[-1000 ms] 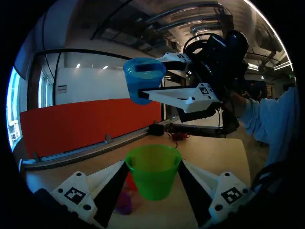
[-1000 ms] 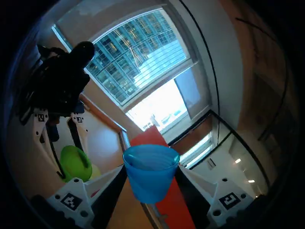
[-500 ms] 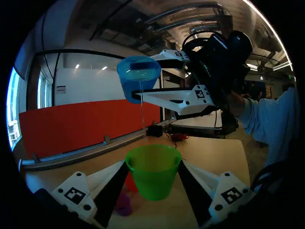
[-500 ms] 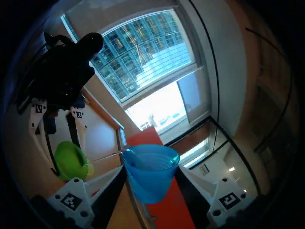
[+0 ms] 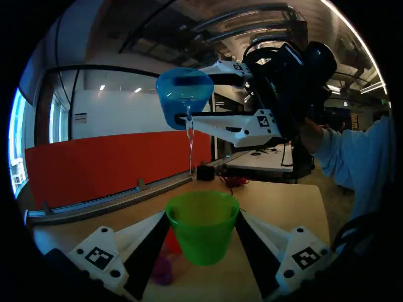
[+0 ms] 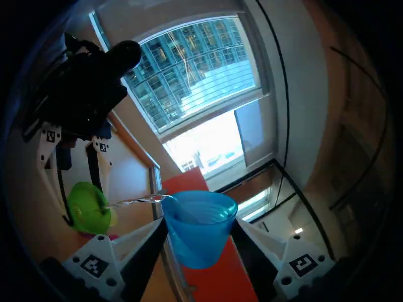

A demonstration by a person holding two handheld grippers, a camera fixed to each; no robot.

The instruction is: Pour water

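In the left gripper view my left gripper is shut on a green cup, held upright above a wooden table. Higher up, the right gripper holds a blue cup tipped on its side, and a thin stream of water falls from its rim into the green cup. In the right gripper view my right gripper is shut on the blue cup; the water stream runs left to the green cup held by the left gripper.
A red cup and a purple cup sit on the table below the green cup. A red wall panel and a metal rail run behind the table. A person's light blue sleeve is at the right.
The blue cup has tipped further. One second ago no water fell; half a second ago a thin thread began; now a fuller stream runs into the green cup, which has stayed still.
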